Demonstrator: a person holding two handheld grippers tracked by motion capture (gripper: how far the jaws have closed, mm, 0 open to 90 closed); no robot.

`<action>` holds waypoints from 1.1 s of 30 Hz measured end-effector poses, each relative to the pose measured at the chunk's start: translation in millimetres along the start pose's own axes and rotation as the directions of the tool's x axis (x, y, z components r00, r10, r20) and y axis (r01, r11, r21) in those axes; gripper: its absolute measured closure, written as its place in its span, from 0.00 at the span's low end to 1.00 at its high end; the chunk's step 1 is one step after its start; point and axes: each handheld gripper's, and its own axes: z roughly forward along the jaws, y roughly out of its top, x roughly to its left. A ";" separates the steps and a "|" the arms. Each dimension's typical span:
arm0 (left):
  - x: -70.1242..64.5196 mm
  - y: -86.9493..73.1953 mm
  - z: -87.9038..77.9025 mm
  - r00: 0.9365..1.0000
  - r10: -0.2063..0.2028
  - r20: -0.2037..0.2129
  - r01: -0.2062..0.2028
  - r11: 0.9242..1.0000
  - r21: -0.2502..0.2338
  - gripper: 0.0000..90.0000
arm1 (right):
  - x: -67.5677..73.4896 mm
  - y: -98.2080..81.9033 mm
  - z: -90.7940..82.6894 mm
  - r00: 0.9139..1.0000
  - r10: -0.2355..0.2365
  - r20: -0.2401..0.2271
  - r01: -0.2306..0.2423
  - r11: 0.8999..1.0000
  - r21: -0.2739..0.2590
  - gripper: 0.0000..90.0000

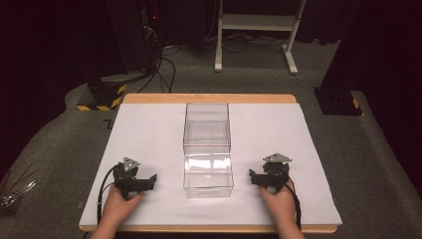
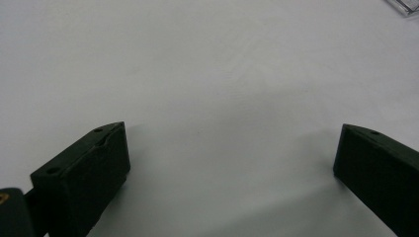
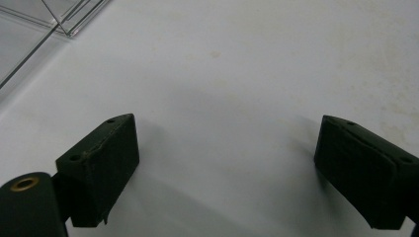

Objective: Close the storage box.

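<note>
Two clear plastic boxes sit in the middle of the white table sheet (image 1: 149,149), one behind the other: the near box (image 1: 208,175) lies between the two grippers, and the far box (image 1: 207,127) stands just behind it, touching or nearly so. The left gripper (image 1: 149,180) rests on the sheet to the left of the near box, and the right gripper (image 1: 254,178) rests to its right; both stand apart from the box. In each gripper view the two black jaws are spread wide with nothing but bare sheet between them, so both grippers are empty. A corner of a clear box shows at the upper edge of the right gripper view (image 3: 59,19). The boxes look light, stiff and thin-walled, with smooth, glossy sides that would likely slip under a loose pinch and could crack under a hard one. The safest hold is probably on the upper rim of a side wall, one jaw inside and one outside, or with a gripper on each side.
</note>
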 end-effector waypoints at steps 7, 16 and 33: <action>0.0 0.0 0.0 1.000 0.000 0.000 0.000 1.000 0.000 0.01 | -0.2 0.2 0.0 1.000 0.004 -0.002 -0.004 1.000 0.002 0.11; -0.1 0.1 0.0 1.000 0.000 -0.001 0.000 1.000 0.000 0.01 | -0.4 0.3 0.0 1.000 0.004 -0.003 -0.004 1.000 0.002 0.11; -0.2 0.1 -0.1 1.000 0.001 -0.001 -0.001 1.000 0.001 0.01 | -0.6 0.5 -0.3 1.000 0.004 -0.006 -0.004 1.000 0.004 0.11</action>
